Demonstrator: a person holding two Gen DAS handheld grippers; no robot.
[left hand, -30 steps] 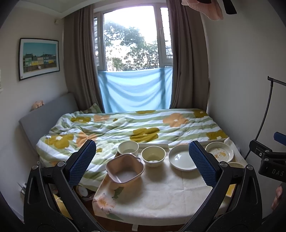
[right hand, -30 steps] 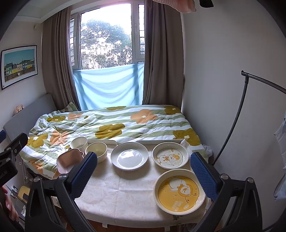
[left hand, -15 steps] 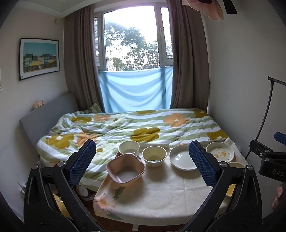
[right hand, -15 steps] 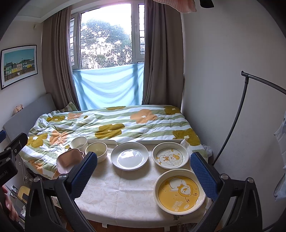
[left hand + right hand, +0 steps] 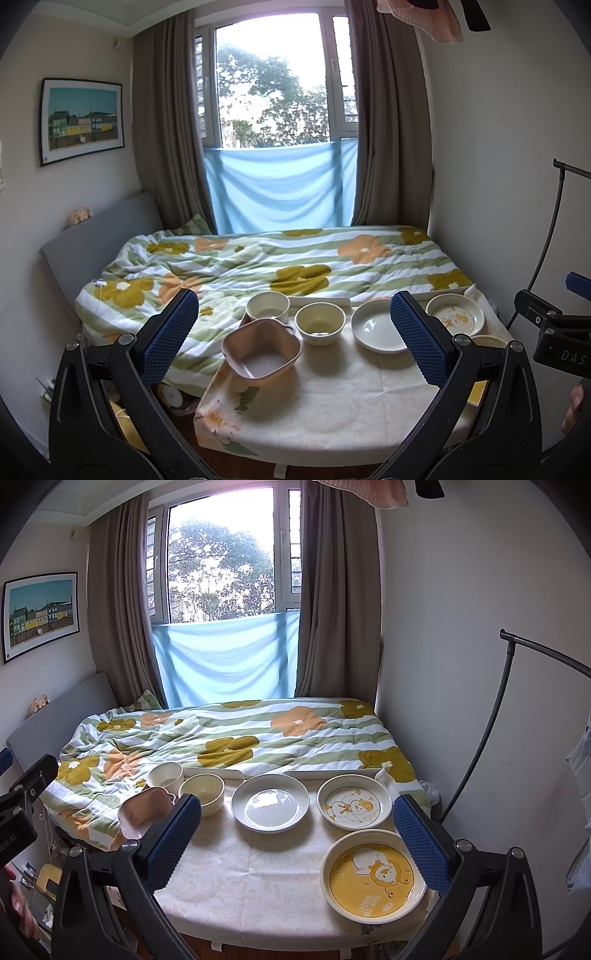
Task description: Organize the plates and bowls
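Left gripper [image 5: 294, 338] fingers spread wide, empty; pink bowl [image 5: 261, 348] lay between them on table [image 5: 332, 402]. Right gripper [image 5: 296, 840] likewise splayed, empty, yellow plate [image 5: 373, 877] just inside right finger [image 5: 421, 845].

I see a pink bowl [image 5: 261, 350], a white cup-bowl [image 5: 267, 306] and a cream bowl [image 5: 320, 322] mid-frame, all upright. Right of them sit a white plate [image 5: 270, 802], a duck plate [image 5: 354, 806] and a yellow plate [image 5: 373, 876], lower right.
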